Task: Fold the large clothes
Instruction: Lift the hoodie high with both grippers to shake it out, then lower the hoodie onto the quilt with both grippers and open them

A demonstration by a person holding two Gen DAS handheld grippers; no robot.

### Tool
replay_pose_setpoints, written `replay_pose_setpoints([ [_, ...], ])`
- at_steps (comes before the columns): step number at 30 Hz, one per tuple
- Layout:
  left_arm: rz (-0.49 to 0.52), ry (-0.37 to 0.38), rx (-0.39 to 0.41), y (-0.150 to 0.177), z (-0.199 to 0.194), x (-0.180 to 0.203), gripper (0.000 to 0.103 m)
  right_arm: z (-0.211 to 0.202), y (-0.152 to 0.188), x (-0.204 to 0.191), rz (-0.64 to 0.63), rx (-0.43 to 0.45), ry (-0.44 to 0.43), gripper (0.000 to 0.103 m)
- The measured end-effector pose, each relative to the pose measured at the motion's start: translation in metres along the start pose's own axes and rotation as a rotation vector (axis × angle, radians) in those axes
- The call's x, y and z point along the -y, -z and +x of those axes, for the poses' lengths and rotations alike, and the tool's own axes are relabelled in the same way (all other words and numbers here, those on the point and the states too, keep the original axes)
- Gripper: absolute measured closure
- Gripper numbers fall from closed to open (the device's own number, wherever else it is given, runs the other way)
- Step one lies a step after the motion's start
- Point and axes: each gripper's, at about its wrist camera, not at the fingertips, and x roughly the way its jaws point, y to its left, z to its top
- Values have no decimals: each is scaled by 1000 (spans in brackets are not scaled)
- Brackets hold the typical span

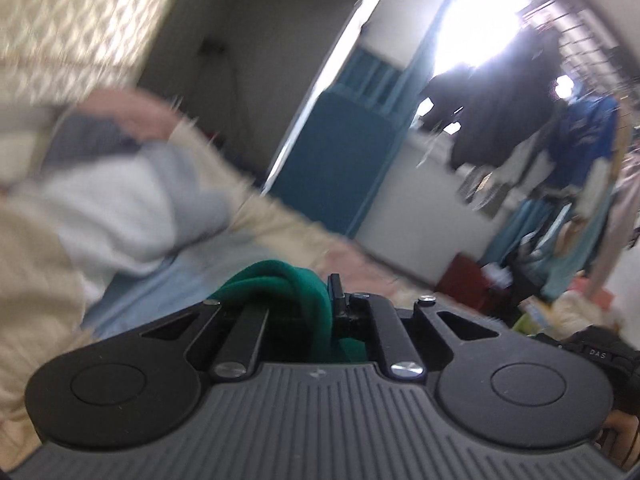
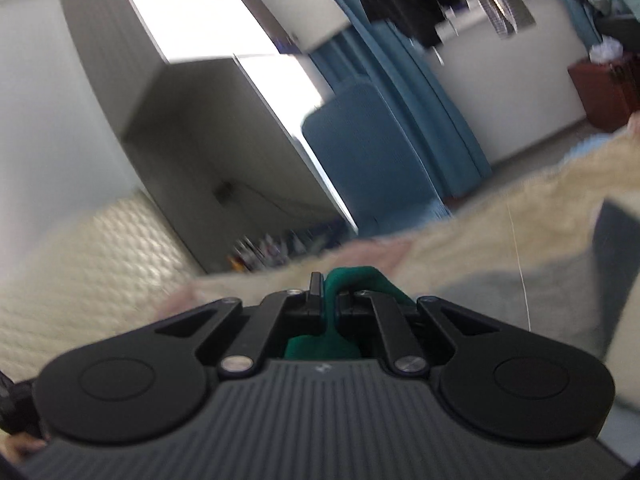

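A dark green garment [image 1: 280, 284] is bunched between the jaws of my left gripper [image 1: 304, 300], which is shut on its folds. In the right wrist view another part of the green garment [image 2: 356, 280] is pinched in my right gripper [image 2: 330, 300], also shut on it. Most of the cloth hangs out of sight below both grippers. Both views are blurred by motion and tilted. A cream bed cover [image 1: 280, 216] lies just beyond the left fingers, and the same cream cover [image 2: 480, 232] lies beyond the right ones.
Pale blue and white bedding [image 1: 120, 216] is heaped on the bed at left. A blue chair [image 2: 372, 152] and blue curtain [image 2: 400, 60] stand by a white wall. Dark clothes [image 1: 500, 112] hang at right above clutter on the floor. A grey wardrobe [image 2: 180, 92] stands at left.
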Motion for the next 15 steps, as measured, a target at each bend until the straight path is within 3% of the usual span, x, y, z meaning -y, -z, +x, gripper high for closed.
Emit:
replay_pose_setpoints([
  [6, -25, -92, -104, 28, 74, -49, 92, 33, 28, 15, -13, -75, 53, 96],
  [15, 31, -187, -206, 48, 108, -56, 91, 55, 51, 30, -38, -166, 134, 95],
])
